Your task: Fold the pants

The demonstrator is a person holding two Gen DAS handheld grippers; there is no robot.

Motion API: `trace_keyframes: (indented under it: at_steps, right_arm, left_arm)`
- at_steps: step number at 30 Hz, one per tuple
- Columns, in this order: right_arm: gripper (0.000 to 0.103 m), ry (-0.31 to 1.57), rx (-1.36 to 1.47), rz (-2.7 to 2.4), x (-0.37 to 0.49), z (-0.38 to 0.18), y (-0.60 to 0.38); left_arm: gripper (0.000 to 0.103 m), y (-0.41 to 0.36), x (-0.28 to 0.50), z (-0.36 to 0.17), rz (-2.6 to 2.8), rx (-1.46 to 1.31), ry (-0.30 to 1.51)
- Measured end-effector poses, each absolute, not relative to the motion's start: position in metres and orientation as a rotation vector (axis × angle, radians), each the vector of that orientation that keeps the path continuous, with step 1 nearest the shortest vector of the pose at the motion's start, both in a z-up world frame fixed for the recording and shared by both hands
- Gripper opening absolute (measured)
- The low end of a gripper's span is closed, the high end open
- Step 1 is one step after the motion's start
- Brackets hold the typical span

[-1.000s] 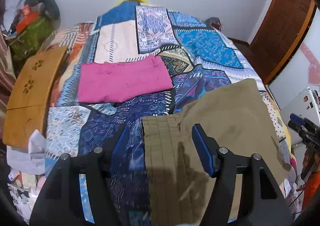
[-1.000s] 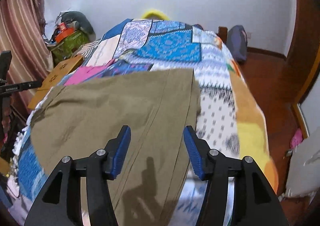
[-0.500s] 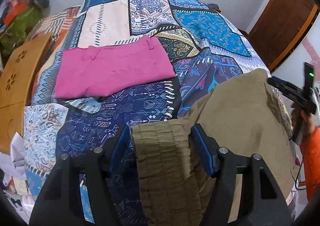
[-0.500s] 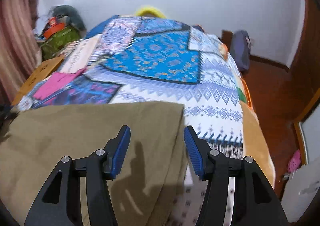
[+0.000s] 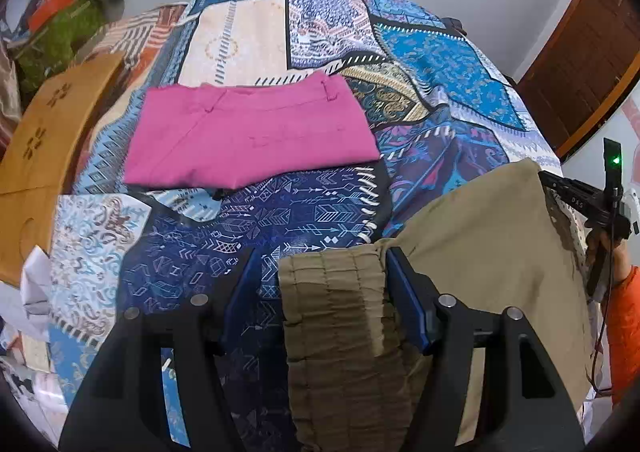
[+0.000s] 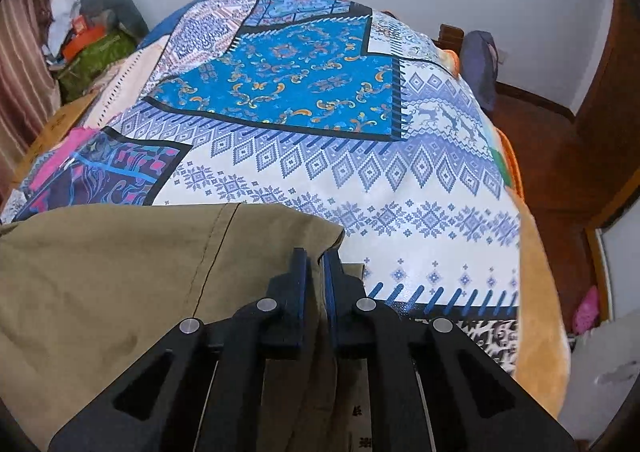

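Right tongs [image 6: 316, 264] have slid to the pants [image 6: 120, 272] hem and are closing on it; left tongs [image 5: 324, 284] gape around the waistband, not gripping. Next: left clamps, then both lift to fold.

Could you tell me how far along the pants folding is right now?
Done: the pink pants lie folded on the bedspread. In hand: the olive pants are spread out; the right gripper is closing its jaws on a hem corner, cloth between them, while the left gripper straddles the gathered waistband, jaws open. Left: gripping the waistband and making every fold of the olive pair.
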State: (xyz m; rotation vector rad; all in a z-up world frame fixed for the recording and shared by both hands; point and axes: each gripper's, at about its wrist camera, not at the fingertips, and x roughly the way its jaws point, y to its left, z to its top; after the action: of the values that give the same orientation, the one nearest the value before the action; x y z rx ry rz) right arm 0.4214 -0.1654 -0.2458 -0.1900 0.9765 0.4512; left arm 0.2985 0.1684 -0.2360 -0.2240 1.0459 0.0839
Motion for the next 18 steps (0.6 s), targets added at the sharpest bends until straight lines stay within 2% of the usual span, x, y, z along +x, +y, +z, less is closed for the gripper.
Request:
trace_keyframes:
  at_steps: [2,4,6,9,10,12,18]
  right_arm:
    - [0.015,0.988,-0.194,0.447,0.415,-0.233,-0.167]
    - [0.037,0.950,-0.155,0.483,0.401,-0.213,-0.168]
    - [0.051,0.894,-0.131,0.521,0.384,-0.193,-0.166]
    - [0.058,0.871,-0.110,0.609,0.363,-0.175,-0.149]
    - [0.065,0.876,-0.099,0.644,0.356,-0.172,-0.142]
    - [0.068,0.898,-0.092,0.705,0.345,-0.172,-0.123]
    - [0.068,1.077,-0.206,0.824,0.321,-0.216,-0.063]
  left_arm:
    - [0.065,0.162,0.292,-0.222,0.091,-0.175,1.028]
    - [0.065,0.156,0.283,-0.208,0.076,-0.147,0.988]
    - [0.065,0.150,0.275,-0.195,0.042,-0.145,0.961]
    - [0.066,0.138,0.272,-0.188,-0.001,-0.141,0.955]
    - [0.066,0.133,0.273,-0.189,-0.014,-0.133,0.962]
    - [0.067,0.121,0.272,-0.195,-0.029,-0.113,0.976]
    - [0.067,0.095,0.263,-0.231,-0.024,-0.026,1.059]
